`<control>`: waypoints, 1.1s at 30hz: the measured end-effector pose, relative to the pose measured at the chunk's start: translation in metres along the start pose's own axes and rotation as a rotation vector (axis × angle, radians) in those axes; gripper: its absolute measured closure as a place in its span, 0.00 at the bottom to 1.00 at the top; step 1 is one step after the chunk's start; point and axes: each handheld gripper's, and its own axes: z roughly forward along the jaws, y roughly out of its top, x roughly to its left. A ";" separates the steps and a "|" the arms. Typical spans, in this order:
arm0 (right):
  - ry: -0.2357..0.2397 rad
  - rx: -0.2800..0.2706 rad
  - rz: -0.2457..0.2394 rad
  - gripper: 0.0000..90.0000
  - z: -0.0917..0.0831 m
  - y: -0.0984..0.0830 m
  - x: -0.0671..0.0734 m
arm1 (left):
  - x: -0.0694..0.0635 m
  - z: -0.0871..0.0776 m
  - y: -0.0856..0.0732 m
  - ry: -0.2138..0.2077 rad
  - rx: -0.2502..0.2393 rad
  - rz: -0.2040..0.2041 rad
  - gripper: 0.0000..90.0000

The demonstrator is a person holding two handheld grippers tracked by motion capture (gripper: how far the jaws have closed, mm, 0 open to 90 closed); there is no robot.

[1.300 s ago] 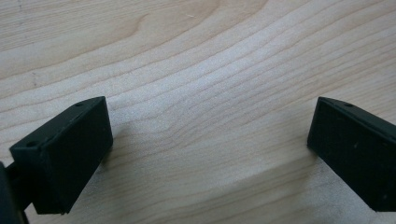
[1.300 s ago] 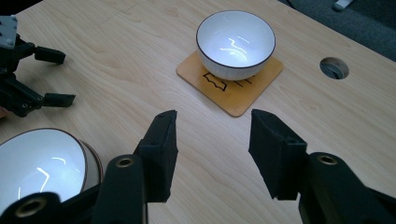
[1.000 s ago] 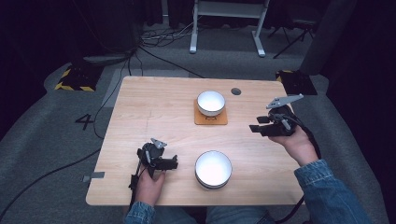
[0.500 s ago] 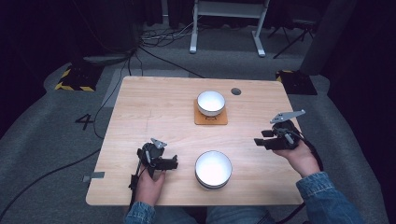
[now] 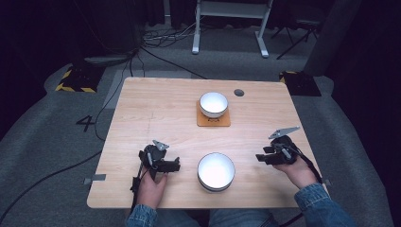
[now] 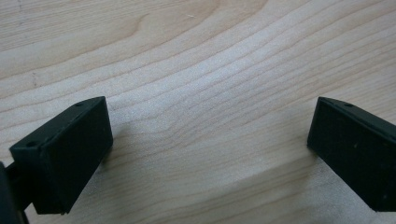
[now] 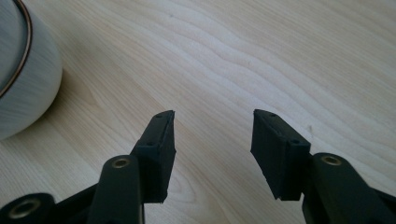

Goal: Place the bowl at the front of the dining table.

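Bowl point(image 5: 216, 170) sits on the counter point(image 5: 156, 111) between my grippers. Left gripper point(image 5: 176, 165) fingers spread wide; right gripper point(image 5: 259, 157) fingers apart too.

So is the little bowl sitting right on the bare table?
No, the small bowl sits on an orange coaster, which lies between it and the table.

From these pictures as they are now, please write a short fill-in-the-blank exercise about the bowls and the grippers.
1. The far bowl stands on a brown ____.
2. The near bowl lies between the left gripper and the ____ gripper.
3. The jaws of both grippers are ____, holding nothing.
4. The number of bowls on the table is ____.

Missing words: coaster; right; open; two
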 end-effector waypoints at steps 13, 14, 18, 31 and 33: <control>-0.022 -0.030 0.027 0.56 0.018 -0.026 0.007 | 0.000 0.000 0.000 0.000 -0.001 -0.002 0.00; -0.040 -0.061 0.030 0.56 0.019 -0.028 0.009 | 0.000 0.000 0.000 -0.001 -0.002 -0.002 0.00; -0.042 -0.090 0.022 0.56 0.022 -0.034 0.012 | 0.000 0.000 0.000 0.000 0.000 0.000 0.00; -0.070 -0.190 0.016 0.55 0.036 -0.056 0.030 | 0.000 0.000 0.000 0.000 -0.001 -0.002 0.00; -0.077 -0.189 -0.008 0.54 0.040 -0.058 0.031 | 0.000 0.000 0.000 0.000 0.000 0.000 0.00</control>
